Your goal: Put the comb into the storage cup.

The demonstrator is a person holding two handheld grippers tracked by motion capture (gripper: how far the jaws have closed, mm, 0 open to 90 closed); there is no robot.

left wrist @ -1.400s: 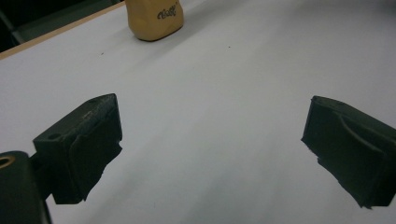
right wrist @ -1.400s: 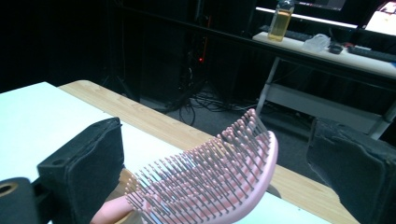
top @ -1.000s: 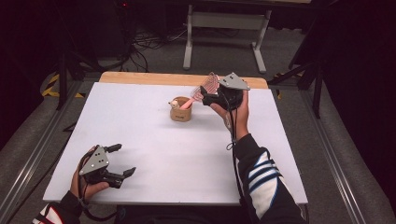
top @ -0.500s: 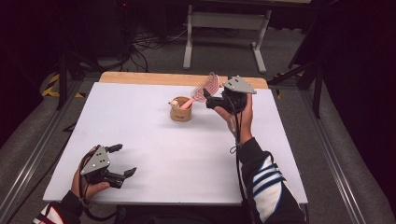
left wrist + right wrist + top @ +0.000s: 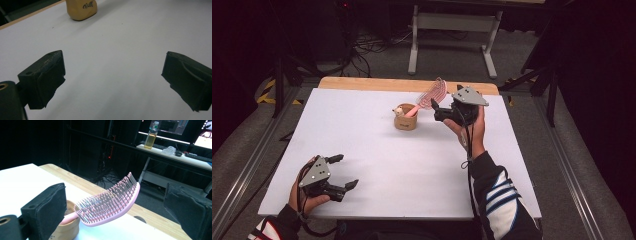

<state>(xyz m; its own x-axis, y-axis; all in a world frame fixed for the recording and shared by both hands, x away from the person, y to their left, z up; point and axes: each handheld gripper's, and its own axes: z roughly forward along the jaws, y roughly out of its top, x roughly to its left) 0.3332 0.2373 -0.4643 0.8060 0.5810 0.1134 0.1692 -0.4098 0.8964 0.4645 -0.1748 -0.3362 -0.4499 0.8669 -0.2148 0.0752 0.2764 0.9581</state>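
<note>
Right gripper (image 5: 438,111) held spread just beside the pink hairbrush (image 5: 433,93), jaws not touching it. Brush stands handle-down in the tan cup (image 5: 405,120) at the table's (image 5: 362,130) far middle, long axis leaning, head up toward the far right. Left gripper (image 5: 343,172) spread over the near-left corner.

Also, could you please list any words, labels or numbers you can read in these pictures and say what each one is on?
Dark cursive lettering on the side of the tan cup: too blurred and cut off to read.
Label on the bottle on the far desk: too small to read.
Pink hairbrush: no text visible.
White table: no text visible.
</note>
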